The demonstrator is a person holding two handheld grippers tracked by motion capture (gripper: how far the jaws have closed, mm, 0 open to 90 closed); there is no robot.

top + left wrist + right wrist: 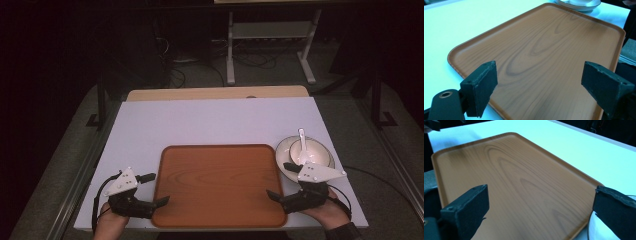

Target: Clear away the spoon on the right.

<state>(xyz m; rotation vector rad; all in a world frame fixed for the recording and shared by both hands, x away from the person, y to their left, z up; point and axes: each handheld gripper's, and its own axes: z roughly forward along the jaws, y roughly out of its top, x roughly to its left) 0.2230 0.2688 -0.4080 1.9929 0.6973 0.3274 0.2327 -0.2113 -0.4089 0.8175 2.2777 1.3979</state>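
At the near table edge, the left gripper (154, 189) and right gripper (277, 181) sit at the two near corners of the rectangular brown wood-grain tray (218, 210), both with jaws spread wide and holding nothing. The tray (544, 50) lies flat on the white tabletop (210, 120), its surface bare. Just right of the tray, the high view shows a white gold-rimmed bowl (286, 149) holding a white spoon (302, 145). Beyond the tray, the tabletop is open to its far edge. No writing is legible.

Left black two-jaw gripper (151, 190) held low at near-left, jaws spread wide, pointing right. Right black two-jaw gripper (279, 181) mirrors it at near-right, jaws wide apart, pointing left. Both hands grip from below.
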